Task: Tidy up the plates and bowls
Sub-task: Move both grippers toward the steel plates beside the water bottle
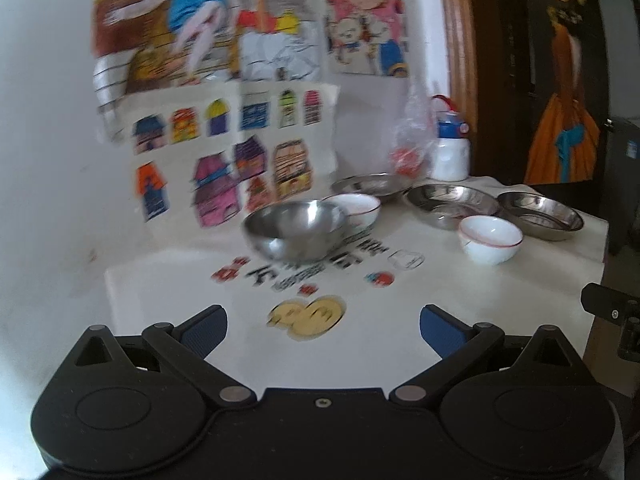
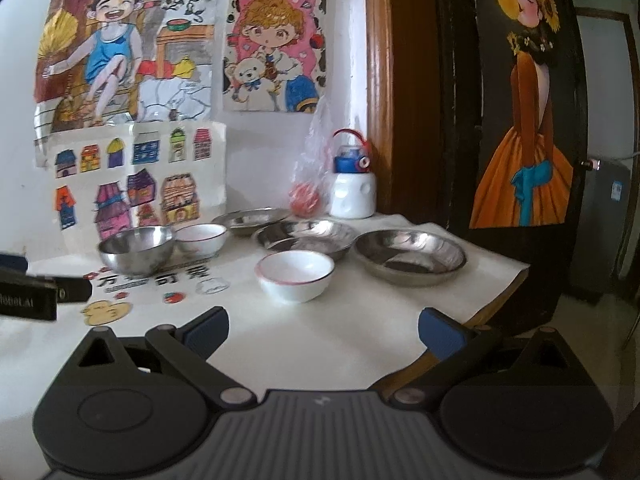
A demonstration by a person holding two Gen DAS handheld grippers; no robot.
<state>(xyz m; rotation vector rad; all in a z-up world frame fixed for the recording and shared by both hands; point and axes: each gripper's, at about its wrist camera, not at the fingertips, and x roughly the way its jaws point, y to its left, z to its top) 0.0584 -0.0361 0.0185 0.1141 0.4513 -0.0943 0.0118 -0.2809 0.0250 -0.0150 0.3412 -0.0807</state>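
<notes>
Right wrist: 3 steel plates (image 2: 410, 257) (empty)

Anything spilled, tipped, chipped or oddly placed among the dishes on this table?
Nothing stands out. The steel bowl, both white bowls and the three steel plates all sit upright and unstacked on the table, with no spill visible. Both claws, left and right, are open and empty.
</notes>
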